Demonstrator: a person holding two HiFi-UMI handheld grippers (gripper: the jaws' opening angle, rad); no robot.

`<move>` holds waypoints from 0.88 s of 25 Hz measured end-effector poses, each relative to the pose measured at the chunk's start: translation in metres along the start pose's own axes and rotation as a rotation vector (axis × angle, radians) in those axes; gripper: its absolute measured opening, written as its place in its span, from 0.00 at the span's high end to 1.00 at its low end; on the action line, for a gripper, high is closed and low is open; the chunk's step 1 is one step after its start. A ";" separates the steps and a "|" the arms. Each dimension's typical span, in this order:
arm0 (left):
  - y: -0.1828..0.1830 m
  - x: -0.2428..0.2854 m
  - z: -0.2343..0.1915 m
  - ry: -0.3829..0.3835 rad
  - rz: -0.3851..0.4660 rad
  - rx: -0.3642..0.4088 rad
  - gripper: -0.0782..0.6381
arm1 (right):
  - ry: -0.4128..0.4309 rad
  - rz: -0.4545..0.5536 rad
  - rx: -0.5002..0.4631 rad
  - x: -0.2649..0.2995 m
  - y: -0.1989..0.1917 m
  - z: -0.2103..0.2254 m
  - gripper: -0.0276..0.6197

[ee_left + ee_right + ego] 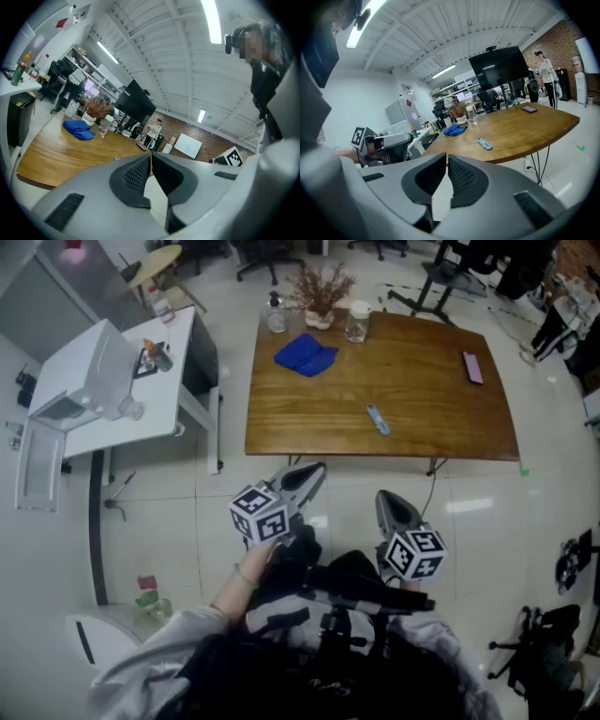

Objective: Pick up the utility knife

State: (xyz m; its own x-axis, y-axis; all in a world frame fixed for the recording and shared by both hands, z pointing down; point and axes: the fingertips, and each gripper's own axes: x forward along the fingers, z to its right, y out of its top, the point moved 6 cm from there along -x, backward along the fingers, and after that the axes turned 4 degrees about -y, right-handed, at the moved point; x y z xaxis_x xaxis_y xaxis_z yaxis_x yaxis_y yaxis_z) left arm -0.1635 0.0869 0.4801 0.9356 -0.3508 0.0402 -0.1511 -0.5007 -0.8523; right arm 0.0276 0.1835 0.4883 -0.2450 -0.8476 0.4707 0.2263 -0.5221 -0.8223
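Note:
The light-blue utility knife lies flat on the wooden table, near its front edge; in the right gripper view the knife shows ahead and slightly right of the jaws. Both grippers hang over the floor in front of the table, well short of the knife. My left gripper has its jaws together with nothing in them, as its own view shows. My right gripper is also shut and empty, its tips meeting.
On the table's far side lie a blue cloth, a bottle, a dried plant and a jar; a phone lies at the right. A white side table with a microwave stands left.

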 end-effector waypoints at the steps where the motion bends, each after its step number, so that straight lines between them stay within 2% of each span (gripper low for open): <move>1: 0.000 0.003 -0.006 0.011 0.004 -0.009 0.88 | -0.002 -0.013 -0.002 0.004 0.000 0.003 0.92; 4: 0.002 0.016 -0.026 0.026 0.008 -0.033 0.88 | -0.005 -0.045 -0.016 0.022 0.005 0.012 0.91; 9: 0.004 0.035 -0.046 0.039 -0.019 -0.066 0.88 | 0.007 -0.104 -0.039 0.059 0.021 0.037 0.81; 11: 0.007 0.041 -0.052 0.066 -0.016 -0.075 0.88 | 0.032 -0.141 -0.062 0.077 0.028 0.051 0.71; 14: 0.021 0.051 -0.068 0.130 0.020 -0.078 0.88 | 0.074 -0.196 -0.135 0.111 0.042 0.072 0.63; 19: 0.047 0.069 -0.093 0.273 0.114 -0.069 0.88 | 0.075 -0.269 -0.242 0.183 0.060 0.117 0.63; 22: 0.051 0.079 -0.098 0.352 0.139 -0.065 0.88 | 0.087 -0.321 -0.332 0.215 0.064 0.135 0.63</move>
State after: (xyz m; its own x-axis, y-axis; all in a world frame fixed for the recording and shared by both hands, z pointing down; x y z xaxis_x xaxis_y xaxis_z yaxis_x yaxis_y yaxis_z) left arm -0.1288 -0.0439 0.4915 0.7398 -0.6633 0.1127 -0.2994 -0.4746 -0.8277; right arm 0.1169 -0.0448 0.5796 -0.3343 -0.6300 0.7010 -0.1844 -0.6856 -0.7042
